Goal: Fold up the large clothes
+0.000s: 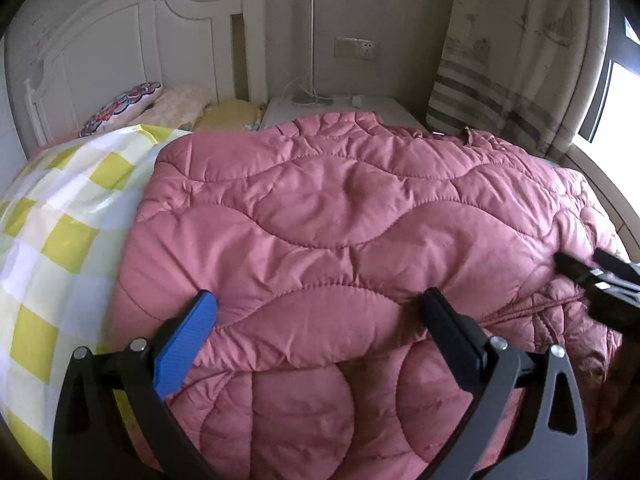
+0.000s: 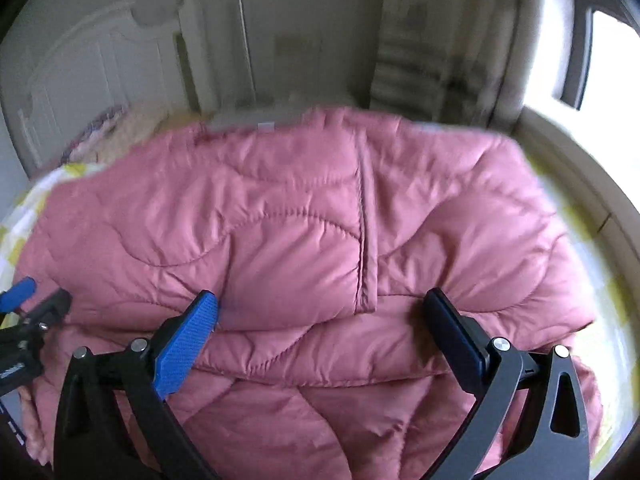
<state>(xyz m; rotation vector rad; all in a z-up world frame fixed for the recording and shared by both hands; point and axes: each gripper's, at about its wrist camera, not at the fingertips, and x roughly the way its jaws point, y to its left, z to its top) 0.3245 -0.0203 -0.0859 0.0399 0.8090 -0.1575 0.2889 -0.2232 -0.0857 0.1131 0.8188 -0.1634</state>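
Observation:
A large pink quilted coat lies spread over the bed, with a folded layer lying across its near part. My left gripper stands open over the coat's near left part, its fingers wide apart with padding bulging between them. My right gripper is open too, over the coat near a vertical seam strip. In the left wrist view the right gripper shows at the right edge. The left gripper peeks in at the left of the blurred right wrist view.
A yellow-and-white checked sheet covers the bed to the left. Pillows lie by the white headboard. A white nightstand stands beyond the coat, a striped curtain and a window to the right.

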